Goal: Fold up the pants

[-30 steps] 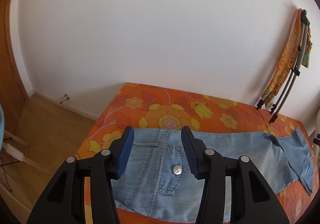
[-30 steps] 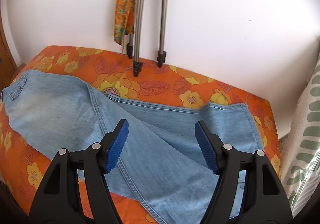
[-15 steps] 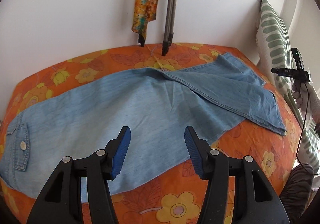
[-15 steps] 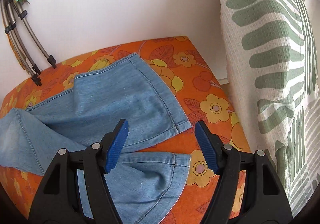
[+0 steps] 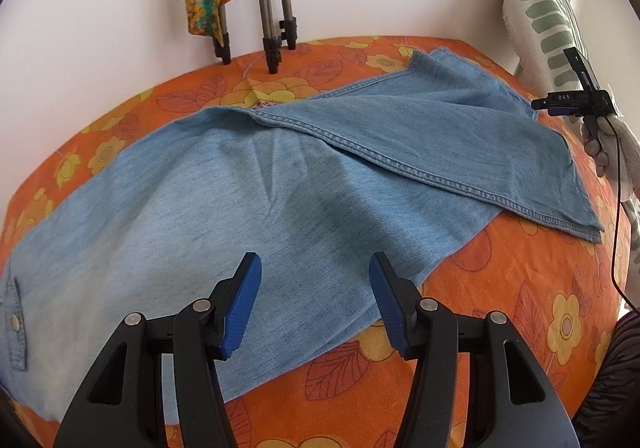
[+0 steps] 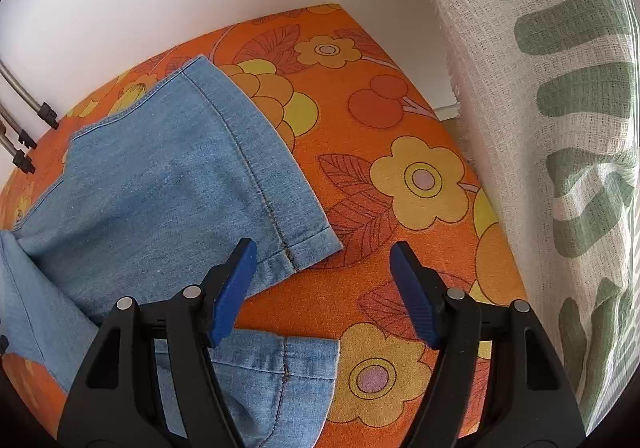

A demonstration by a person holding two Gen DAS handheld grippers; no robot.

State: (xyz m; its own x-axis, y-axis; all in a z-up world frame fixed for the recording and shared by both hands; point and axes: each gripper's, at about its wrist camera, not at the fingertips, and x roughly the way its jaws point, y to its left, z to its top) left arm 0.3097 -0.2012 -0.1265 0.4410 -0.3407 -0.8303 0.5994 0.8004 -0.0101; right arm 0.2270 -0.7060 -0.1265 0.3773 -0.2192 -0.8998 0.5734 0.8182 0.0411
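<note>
Pants (image 5: 304, 184) of soft, limp denim lie spread across the bed (image 5: 520, 288), legs crossed near the hems (image 6: 296, 244), best pinched there, probably at the stitched cuff; left claw (image 5: 314, 304) and right claw (image 6: 322, 288) both released, empty.

Pants (image 5: 248, 192) on bedspread (image 5: 500, 288), before tripod (image 5: 272, 8)
</note>
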